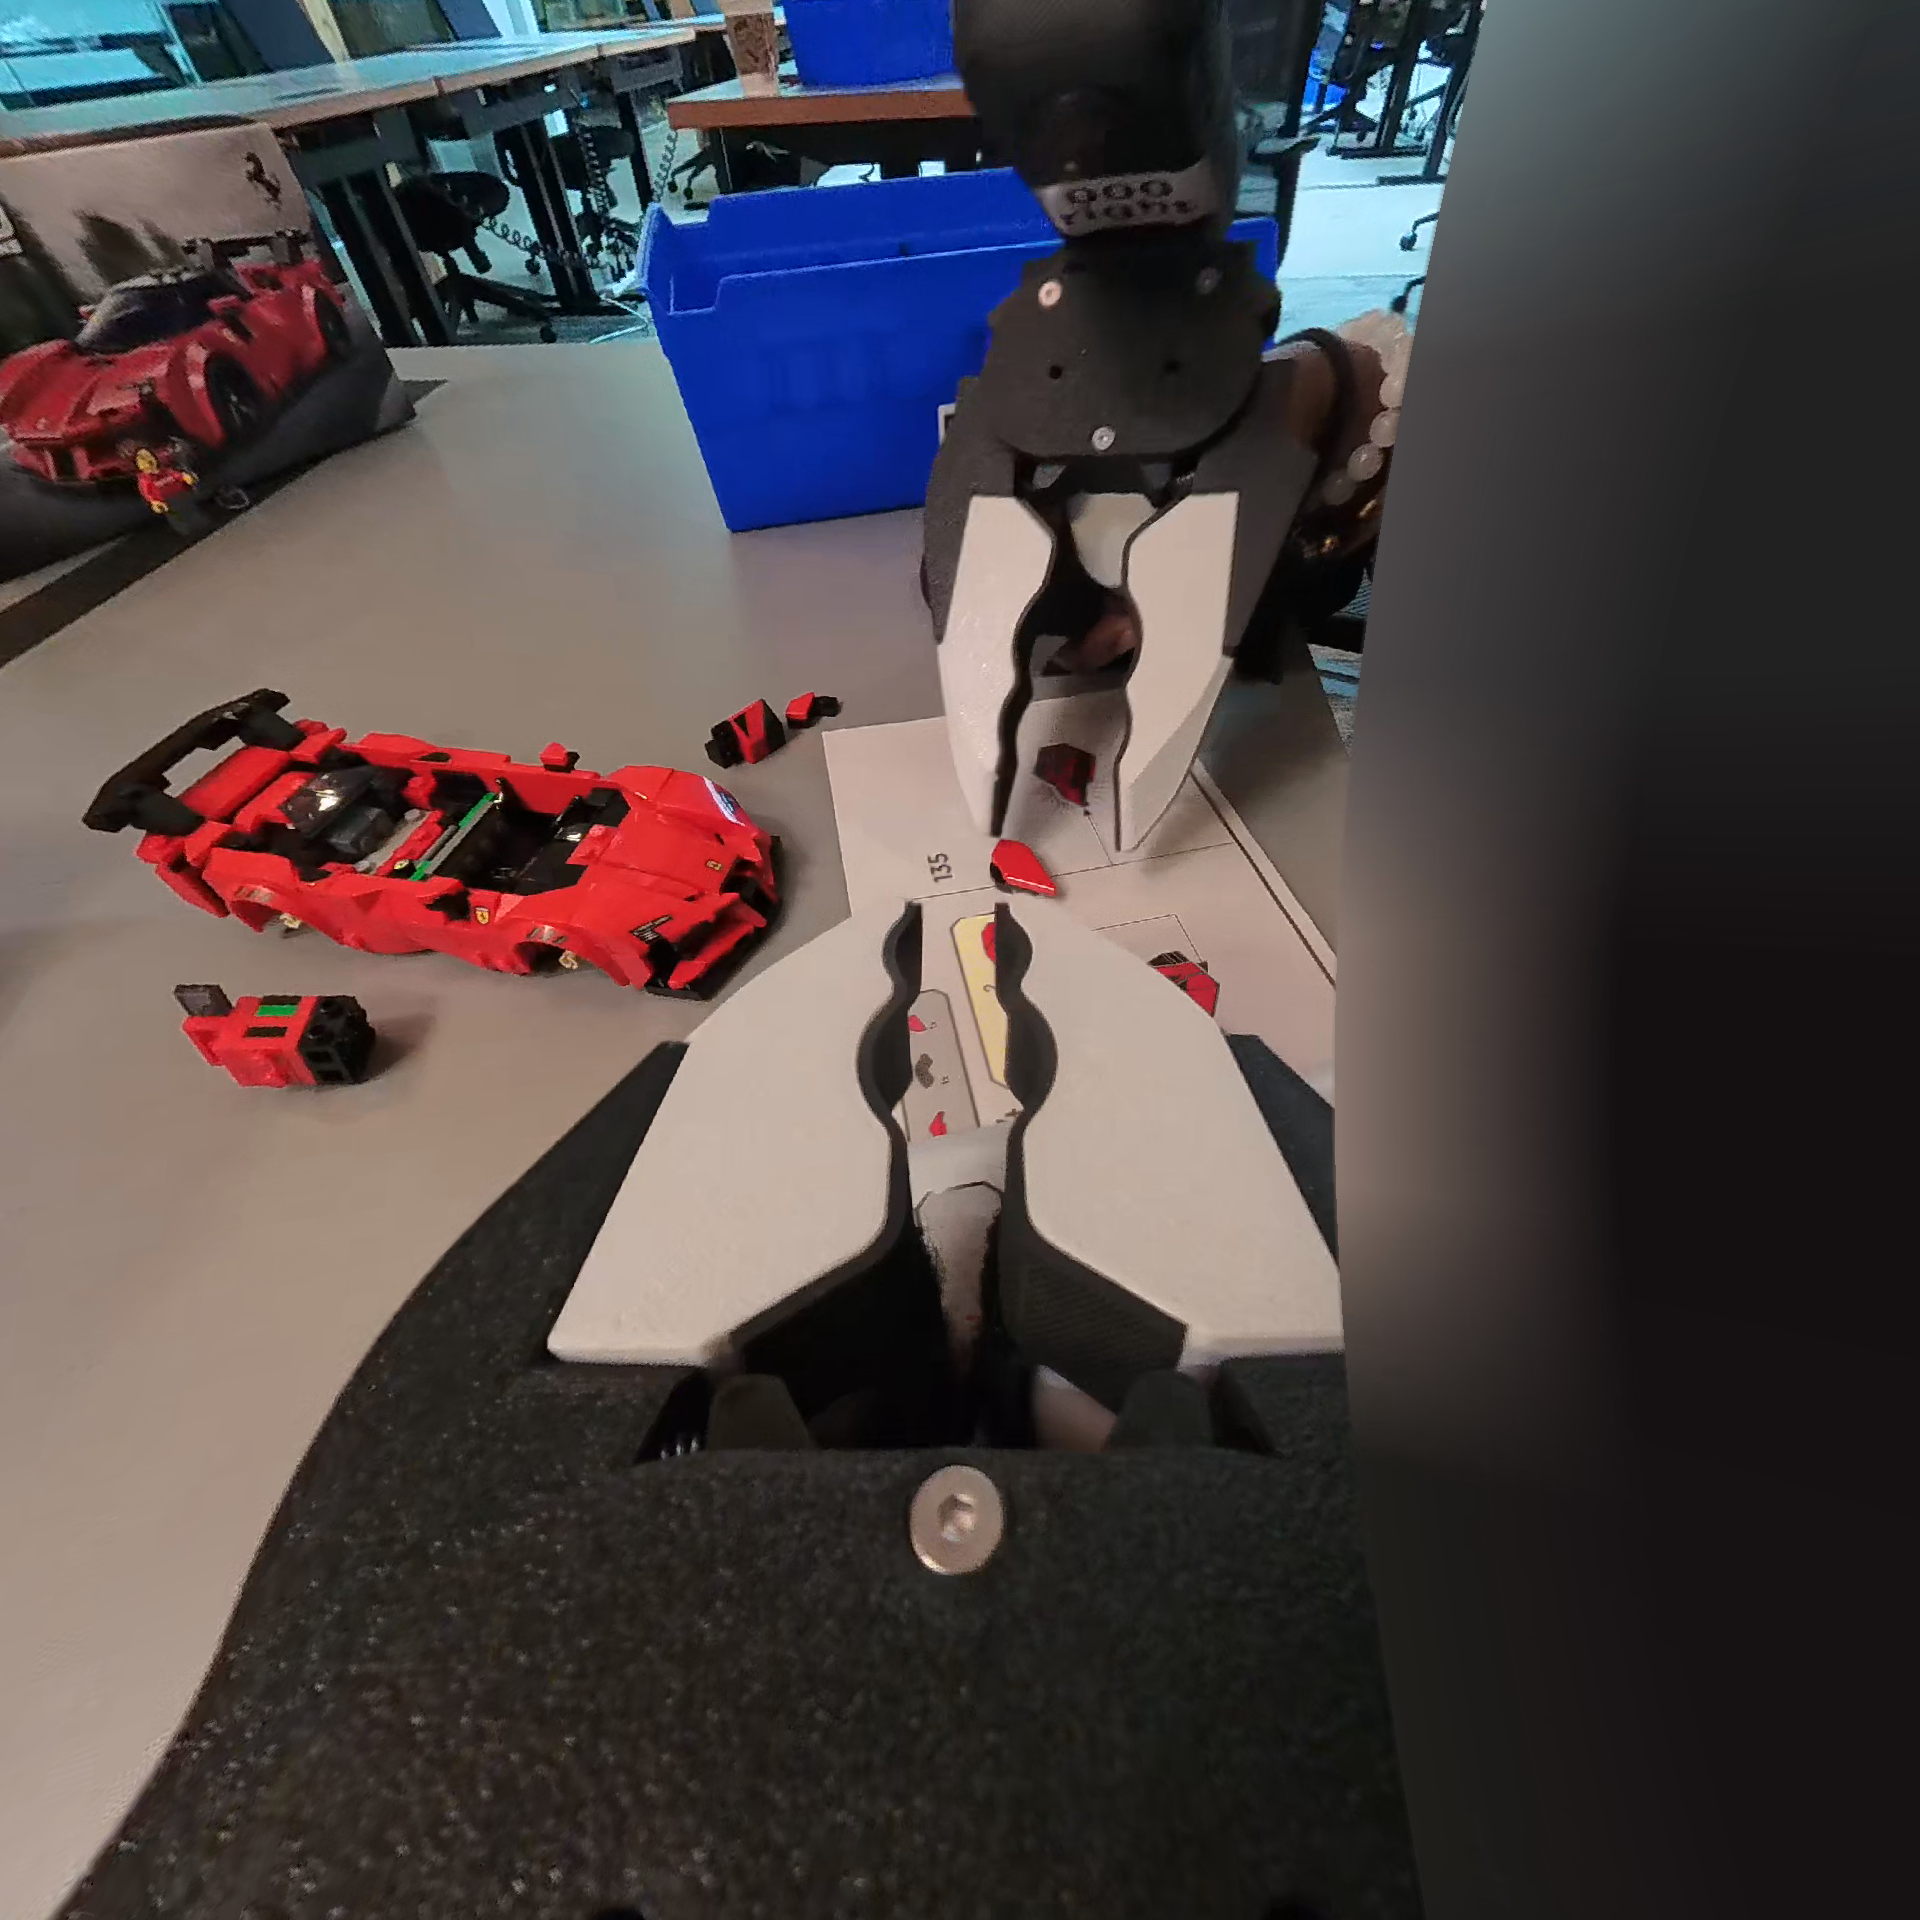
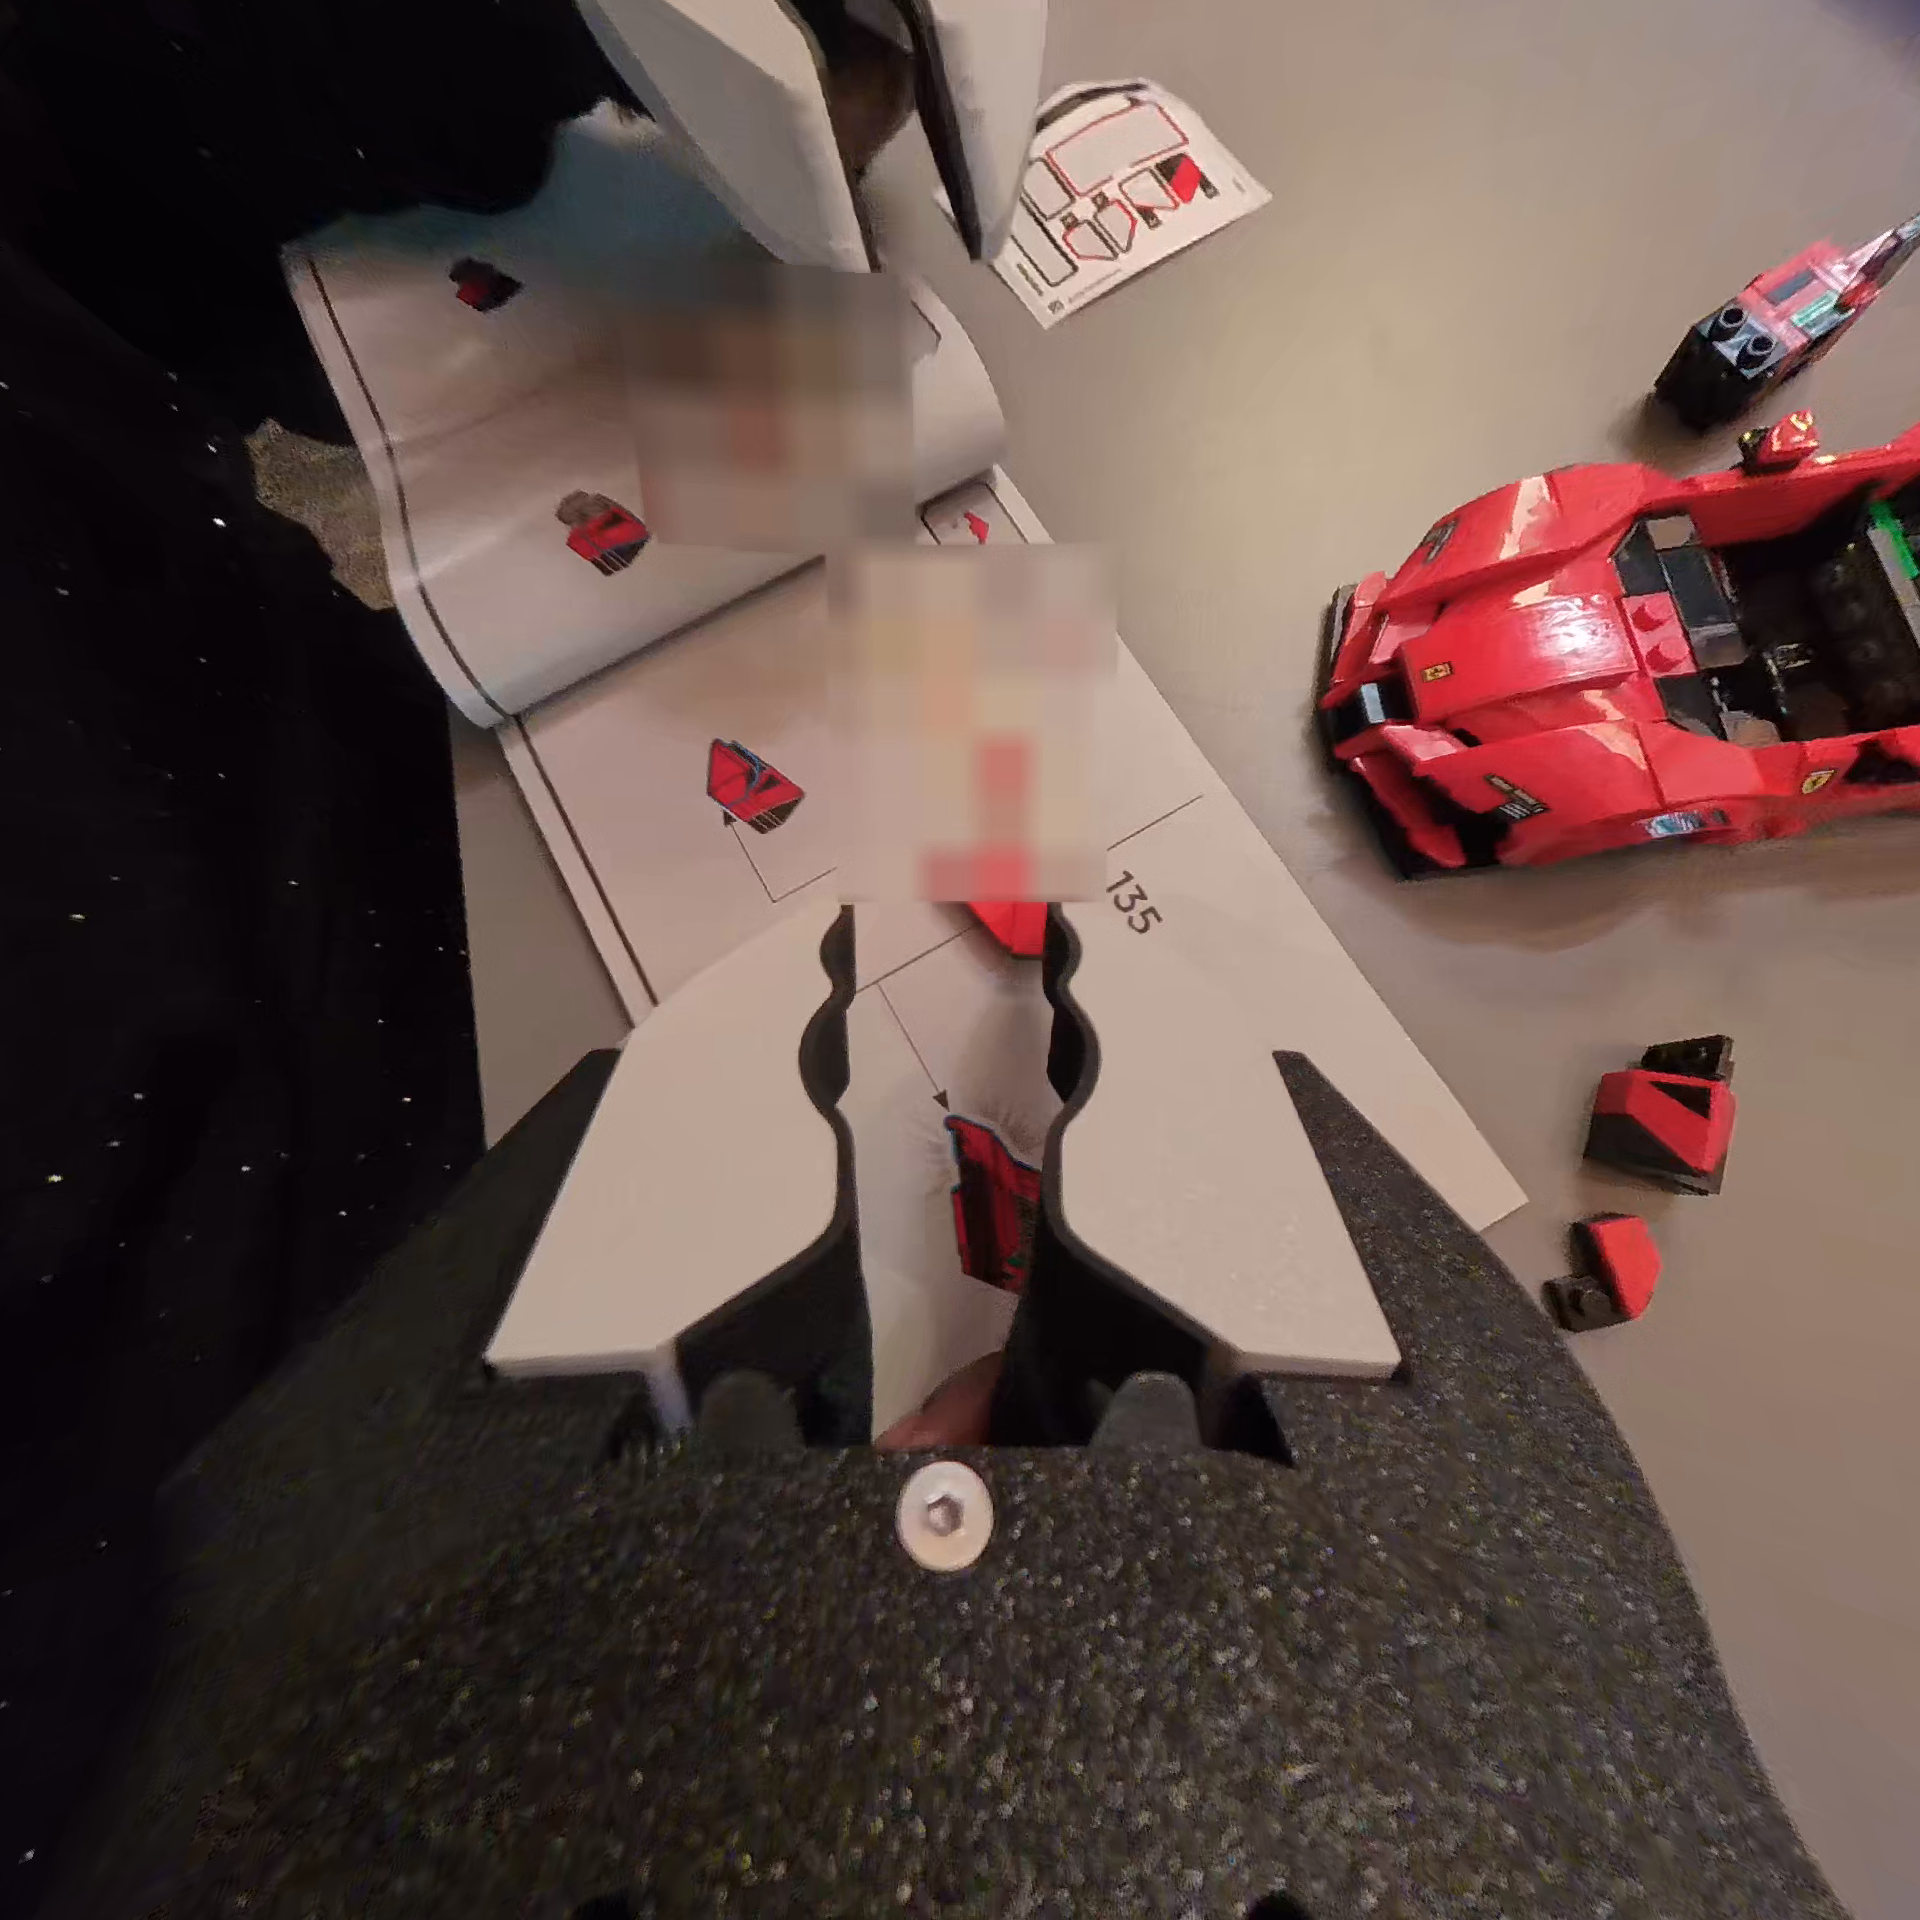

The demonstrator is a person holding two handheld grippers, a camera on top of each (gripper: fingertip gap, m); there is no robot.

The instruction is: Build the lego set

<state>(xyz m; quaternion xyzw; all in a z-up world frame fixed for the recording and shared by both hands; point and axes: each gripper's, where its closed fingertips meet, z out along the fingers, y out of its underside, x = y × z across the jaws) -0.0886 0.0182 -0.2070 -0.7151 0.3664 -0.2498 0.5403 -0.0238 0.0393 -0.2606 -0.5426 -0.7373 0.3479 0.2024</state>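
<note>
- Lego car [image 1: 436,842], red with black trim, glossy and angular, sat roofless on the smooth grey table [image 1: 499,582], its dark interior exposed, black rear wing at the far left end.
- Lay beside it: a boxy red-and-black sub-assembly [image 1: 278,1034] with a green strip, near the car's flank.
- Also lay loose, past the car's nose: a wedge-shaped red-and-black block [image 1: 746,731] and a smaller red slope on a black base [image 1: 810,709], just apart from each other.
- Rested on the open instruction booklet [image 1: 883,800], matte white paper: a small red curved slope piece [image 1: 1023,868], shiny, between the two grippers' tips.
- Left gripper [image 1: 958,914]: pale wavy-edged fingers on a grainy black body, parted by a narrow gap, nothing between them, tips just short of the red piece.
- Right gripper [image 2: 951,925]: same scalloped pale fingers, spread moderately, empty, pointed down at the booklet with the red piece at its tips.
- Stood behind: a blue plastic bin [image 1: 831,364] and the printed set box [image 1: 177,343].
- Lay flat near the booklet: a sticker sheet [image 2: 1127,197].
</note>
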